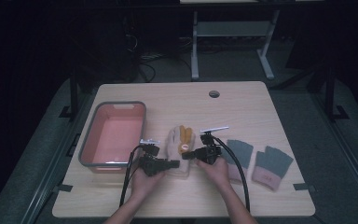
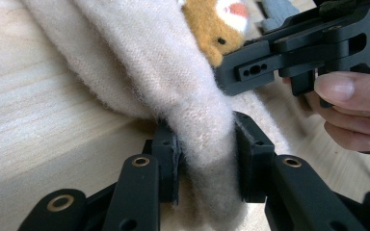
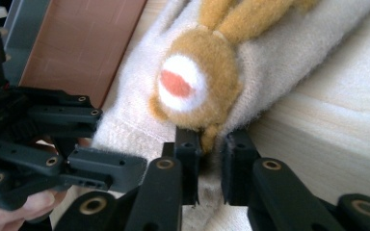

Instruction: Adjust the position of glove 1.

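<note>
Lengthwise, the cream glove (image 1: 179,150) runs away from the person (fingers far end); left gripper (image 1: 173,164) and right gripper (image 1: 187,155) pinch its near cuff.

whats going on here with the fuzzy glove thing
A person at a wooden table is working with a handheld gripper in each hand. Both are clamped on a cream knitted glove with a tan plush animal on it: the left gripper pinches a fold of the cuff end, the right gripper pinches the edge just below the animal's face. The glove lies on the table beside a pink bin. Two grey fingerless gloves lie to the right.
</note>
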`<control>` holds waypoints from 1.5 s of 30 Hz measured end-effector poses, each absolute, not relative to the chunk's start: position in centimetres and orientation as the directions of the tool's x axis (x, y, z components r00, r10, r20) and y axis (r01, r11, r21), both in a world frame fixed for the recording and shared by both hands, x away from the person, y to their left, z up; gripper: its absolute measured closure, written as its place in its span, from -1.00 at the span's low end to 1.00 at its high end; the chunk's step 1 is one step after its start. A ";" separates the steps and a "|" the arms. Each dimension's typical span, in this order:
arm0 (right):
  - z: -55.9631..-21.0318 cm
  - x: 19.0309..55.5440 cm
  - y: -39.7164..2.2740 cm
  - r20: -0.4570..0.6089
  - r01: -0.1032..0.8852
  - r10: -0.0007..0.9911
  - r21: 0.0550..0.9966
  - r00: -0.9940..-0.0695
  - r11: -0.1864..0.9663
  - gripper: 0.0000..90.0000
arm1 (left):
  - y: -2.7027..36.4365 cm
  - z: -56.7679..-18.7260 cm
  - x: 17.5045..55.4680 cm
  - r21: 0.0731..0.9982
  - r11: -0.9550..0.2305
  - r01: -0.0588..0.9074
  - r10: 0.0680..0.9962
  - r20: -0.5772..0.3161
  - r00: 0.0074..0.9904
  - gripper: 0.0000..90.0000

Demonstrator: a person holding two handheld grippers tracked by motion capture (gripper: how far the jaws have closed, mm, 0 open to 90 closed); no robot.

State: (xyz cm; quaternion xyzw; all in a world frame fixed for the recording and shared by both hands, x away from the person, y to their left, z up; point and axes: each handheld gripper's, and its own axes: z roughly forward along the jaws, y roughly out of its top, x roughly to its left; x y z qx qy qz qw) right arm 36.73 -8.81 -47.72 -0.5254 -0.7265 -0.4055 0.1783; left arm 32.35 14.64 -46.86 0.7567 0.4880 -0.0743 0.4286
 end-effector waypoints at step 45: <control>-37.4 36.6 -9.5 0.605 0.822 0.615 0.554 -0.507 0.132 0.84 | 15.4 -38.4 33.2 0.696 -0.142 0.704 0.598 -0.507 0.621 0.52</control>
